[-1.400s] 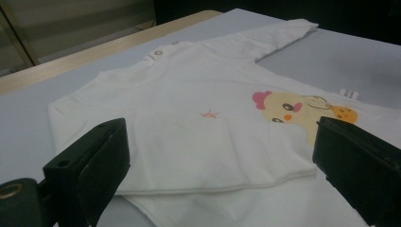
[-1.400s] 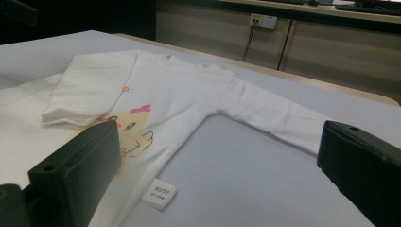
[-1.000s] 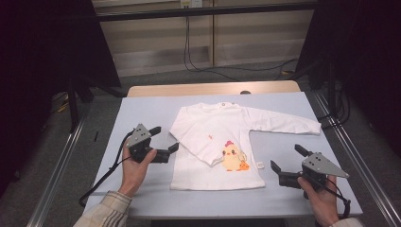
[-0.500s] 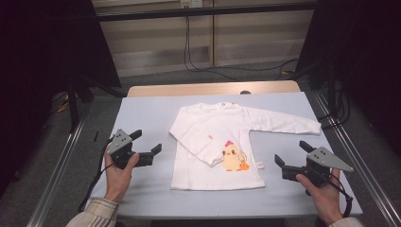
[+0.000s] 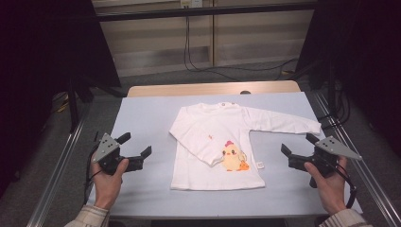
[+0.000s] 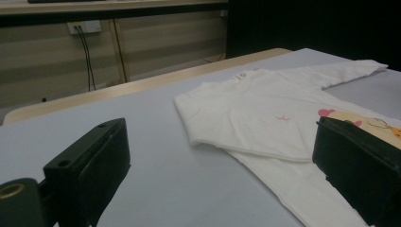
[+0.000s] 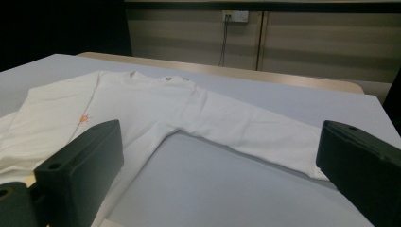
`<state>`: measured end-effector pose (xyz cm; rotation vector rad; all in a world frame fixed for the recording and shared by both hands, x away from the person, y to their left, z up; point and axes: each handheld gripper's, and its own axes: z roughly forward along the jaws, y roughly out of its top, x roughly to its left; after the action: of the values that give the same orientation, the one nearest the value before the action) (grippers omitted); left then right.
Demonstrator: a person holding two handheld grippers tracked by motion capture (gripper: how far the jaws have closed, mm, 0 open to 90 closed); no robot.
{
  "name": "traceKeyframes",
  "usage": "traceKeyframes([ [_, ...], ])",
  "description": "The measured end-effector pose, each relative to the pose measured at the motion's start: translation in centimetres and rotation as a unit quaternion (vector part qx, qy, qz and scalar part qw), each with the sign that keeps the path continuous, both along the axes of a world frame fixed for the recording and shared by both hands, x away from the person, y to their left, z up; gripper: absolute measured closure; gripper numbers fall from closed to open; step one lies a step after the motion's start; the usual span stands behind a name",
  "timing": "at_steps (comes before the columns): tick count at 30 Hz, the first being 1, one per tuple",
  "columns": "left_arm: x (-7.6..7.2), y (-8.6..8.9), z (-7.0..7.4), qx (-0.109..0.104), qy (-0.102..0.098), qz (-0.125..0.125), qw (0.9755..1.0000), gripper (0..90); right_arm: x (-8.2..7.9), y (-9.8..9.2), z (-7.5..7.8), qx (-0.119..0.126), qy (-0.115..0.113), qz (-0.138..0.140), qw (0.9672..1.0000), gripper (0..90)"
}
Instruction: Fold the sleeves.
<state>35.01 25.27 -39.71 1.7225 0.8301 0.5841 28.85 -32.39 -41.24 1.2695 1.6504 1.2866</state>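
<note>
A small white long-sleeved shirt (image 5: 217, 142) with a yellow chick print lies flat on the pale blue table (image 5: 146, 113). One sleeve is folded across its front; the other sleeve (image 5: 283, 124) stretches out to the right. My left gripper (image 5: 135, 146) is held open to the left of the shirt, apart from it, with nothing between its jaws. My right gripper (image 5: 299, 144) is open to the right of the hem, below the stretched sleeve. The shirt (image 6: 265, 113) lies ahead and right in the left gripper view. The stretched sleeve (image 7: 255, 130) crosses the right gripper view.
A wooden strip (image 5: 213, 88) runs along the table's far edge. Metal rails (image 5: 61, 165) flank both sides of the table. Cables (image 5: 189, 52) hang by the back wall. Bare table surface lies left of the shirt and under the stretched sleeve.
My left gripper has drawn back leftward from the shirt's left side and opened. My right gripper has shifted slightly right and stays open. The shirt has not moved.
</note>
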Motion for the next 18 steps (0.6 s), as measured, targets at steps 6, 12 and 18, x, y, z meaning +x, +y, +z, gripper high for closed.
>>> traceKeyframes([
  [6,-0.7,1.7,-0.7,-0.005,0.007,0.036,0.9993,5.0,0.7,-0.8,0.5,0.001,-0.002,-0.003,1.0000,1.9],
  [12,-1.7,2.2,-1.2,0.001,0.007,0.041,0.9991,4.7,2.5,-2.0,1.0,-0.015,0.004,-0.014,0.9998,2.8],
  [18,-2.5,2.4,-1.3,-0.009,0.022,0.037,0.9990,4.7,3.4,-2.9,1.4,-0.018,0.006,-0.026,0.9995,2.6],
])
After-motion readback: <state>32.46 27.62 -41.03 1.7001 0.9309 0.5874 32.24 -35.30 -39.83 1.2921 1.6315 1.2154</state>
